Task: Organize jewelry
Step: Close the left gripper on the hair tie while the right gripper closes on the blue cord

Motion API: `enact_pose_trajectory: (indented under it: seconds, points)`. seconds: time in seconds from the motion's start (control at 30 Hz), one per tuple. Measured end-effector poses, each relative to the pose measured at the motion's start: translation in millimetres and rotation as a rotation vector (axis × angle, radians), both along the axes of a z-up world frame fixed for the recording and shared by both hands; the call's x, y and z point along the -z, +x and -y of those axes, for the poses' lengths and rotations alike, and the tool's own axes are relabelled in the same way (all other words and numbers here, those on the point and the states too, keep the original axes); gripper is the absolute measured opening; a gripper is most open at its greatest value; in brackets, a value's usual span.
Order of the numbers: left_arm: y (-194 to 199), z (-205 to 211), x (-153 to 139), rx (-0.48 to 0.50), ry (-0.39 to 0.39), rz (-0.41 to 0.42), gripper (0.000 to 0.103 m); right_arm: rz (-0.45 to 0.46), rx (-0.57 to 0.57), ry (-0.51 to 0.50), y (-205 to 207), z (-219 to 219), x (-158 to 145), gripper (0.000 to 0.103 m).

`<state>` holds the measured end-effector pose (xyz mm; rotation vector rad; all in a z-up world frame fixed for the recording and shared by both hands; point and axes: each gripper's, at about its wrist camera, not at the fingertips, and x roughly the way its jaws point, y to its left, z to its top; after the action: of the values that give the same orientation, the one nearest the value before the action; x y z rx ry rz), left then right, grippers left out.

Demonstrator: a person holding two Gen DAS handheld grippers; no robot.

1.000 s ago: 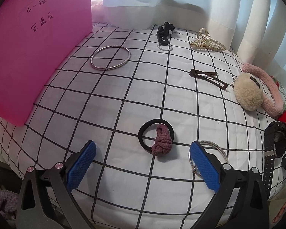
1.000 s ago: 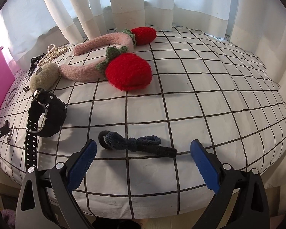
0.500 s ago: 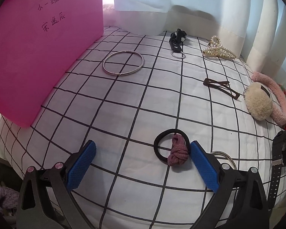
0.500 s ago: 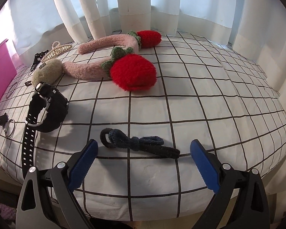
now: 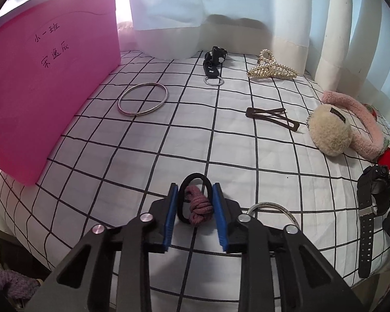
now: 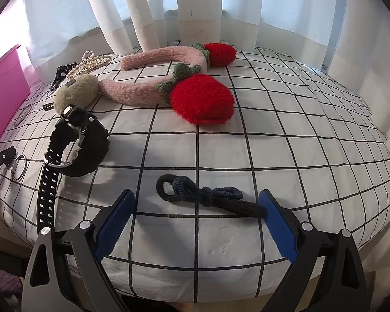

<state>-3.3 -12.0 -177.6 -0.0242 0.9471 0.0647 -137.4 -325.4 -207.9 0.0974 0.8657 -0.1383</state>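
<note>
My left gripper [image 5: 195,192] is shut on a black hair tie with a mauve knot [image 5: 196,205], squeezing the loop between its blue pads on the checked cloth. A pink box [image 5: 44,83] stands at the left. My right gripper [image 6: 197,200] is open, its pads either side of a dark blue knotted hair tie [image 6: 205,195] that lies on the cloth; the right pad touches the tie's end.
On the cloth lie a silver bangle [image 5: 142,99], a black clip with a ring [image 5: 213,63], a pearl claw clip [image 5: 271,69], a brown hair clip [image 5: 273,117], a beige pompom [image 5: 329,132], a pink strawberry headband [image 6: 169,88], a black watch [image 6: 75,143] and a thin bangle [image 5: 273,206].
My left gripper has moved forward over the black hair tie and closed on it. My right gripper has moved closer to the dark blue tie, still open.
</note>
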Motion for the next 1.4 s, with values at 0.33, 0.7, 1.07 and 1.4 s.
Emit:
enact_pose_trajectory:
  seconds: [0.33, 0.7, 1.07, 1.4]
  points:
    - [-5, 0, 0, 0.000, -0.020, 0.005, 0.015, 0.034, -0.017, -0.008, -1, -2, -6, 0.023]
    - [-6, -5, -2, -0.011, -0.049, -0.006, 0.015, 0.087, -0.028, 0.062, -7, 3, -15, 0.008]
    - [-10, -5, -19, -0.012, -0.052, 0.019, 0.015, 0.137, -0.049, 0.076, -13, 1, -42, 0.007]
    - [-18, -10, -75, -0.040, -0.056, 0.074, 0.015, 0.199, -0.105, 0.098, -13, -10, -100, 0.007]
